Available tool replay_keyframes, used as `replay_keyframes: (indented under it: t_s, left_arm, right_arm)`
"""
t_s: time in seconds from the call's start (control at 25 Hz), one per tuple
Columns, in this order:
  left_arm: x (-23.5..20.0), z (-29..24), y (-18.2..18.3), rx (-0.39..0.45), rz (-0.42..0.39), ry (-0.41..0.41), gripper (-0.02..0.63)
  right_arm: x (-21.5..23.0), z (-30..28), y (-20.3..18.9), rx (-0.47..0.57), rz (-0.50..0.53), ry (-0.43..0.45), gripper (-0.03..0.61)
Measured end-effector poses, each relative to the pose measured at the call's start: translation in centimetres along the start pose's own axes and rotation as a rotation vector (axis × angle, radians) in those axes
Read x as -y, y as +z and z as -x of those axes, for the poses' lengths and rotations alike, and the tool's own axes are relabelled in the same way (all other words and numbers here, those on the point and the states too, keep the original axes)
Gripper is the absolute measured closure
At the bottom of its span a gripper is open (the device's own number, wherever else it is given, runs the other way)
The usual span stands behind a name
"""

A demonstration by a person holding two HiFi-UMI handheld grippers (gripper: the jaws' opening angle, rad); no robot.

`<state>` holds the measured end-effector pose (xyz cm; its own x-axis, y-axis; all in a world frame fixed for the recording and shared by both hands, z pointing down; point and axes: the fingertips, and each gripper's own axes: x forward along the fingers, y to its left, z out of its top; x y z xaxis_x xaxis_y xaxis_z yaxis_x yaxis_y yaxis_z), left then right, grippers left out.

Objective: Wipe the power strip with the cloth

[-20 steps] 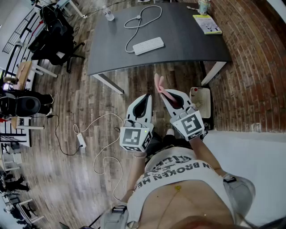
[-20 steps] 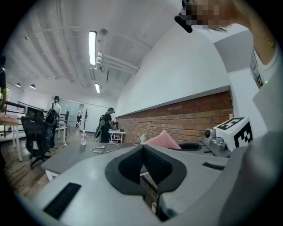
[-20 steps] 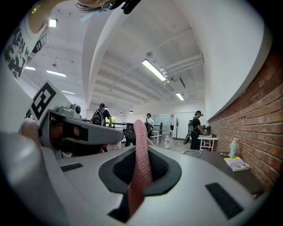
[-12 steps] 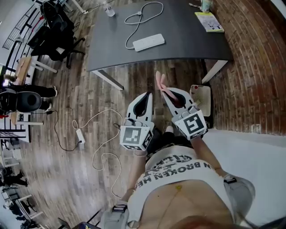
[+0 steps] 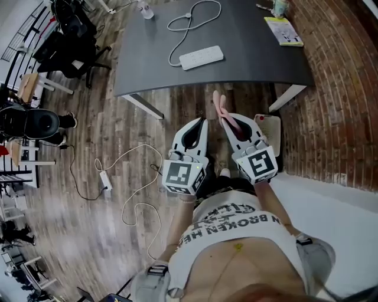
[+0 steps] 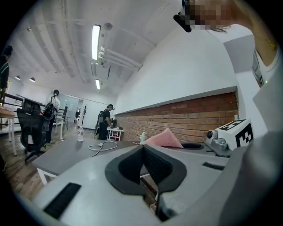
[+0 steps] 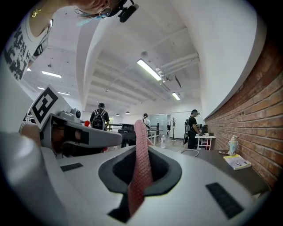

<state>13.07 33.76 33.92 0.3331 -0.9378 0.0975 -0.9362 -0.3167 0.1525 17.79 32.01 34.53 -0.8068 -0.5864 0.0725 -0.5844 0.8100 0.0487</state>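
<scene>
a person stands short of a dark tabletop [image 5: 260, 65], both grippers held low by the waist. the right gripper [image 5: 228, 120] has its fingers [image 7: 166, 170] clenched on a pink cloth [image 5: 220, 105] that sticks up past the tips. the left gripper [image 5: 201, 122] is clenched shut on nothing. the white power strip [image 5: 201, 58] lies on the tabletop, well apart from the cloth, its cable [image 5: 192, 16] looped behind it. likely risks: the light strip may slide under the wipe with nothing steadying it, or the thin fold of cloth may slip free. a booklet [image 5: 283, 30] and a bottle [image 5: 146, 10] sit near the far edge, well clear; nothing seems to block the reach.
</scene>
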Motion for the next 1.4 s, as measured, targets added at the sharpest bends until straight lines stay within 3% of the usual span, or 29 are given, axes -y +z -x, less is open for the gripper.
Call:
replay_keyframes:
  t_s: [0.76,1.12,1.4]
  left_arm:
    - [-17.0,-12.6,2.2,-0.038,0.012,-0.134,0.614]
    - [-20.9,-16.3,3.1,-0.036,-0.007,-0.129,0.614]
    - [-22.7,-21.8,3.8,-0.034,0.001,-0.071,0.614]
  right_arm:
    - [6.1,-21.3,-0.1,-0.035,0.008,-0.065,0.561]
    - [8.6,-26.5,-0.6,-0.053,0.006,-0.052,0.561]
    - [13.2,-30.9,-0.2,-0.054,0.018,0.038,0.561]
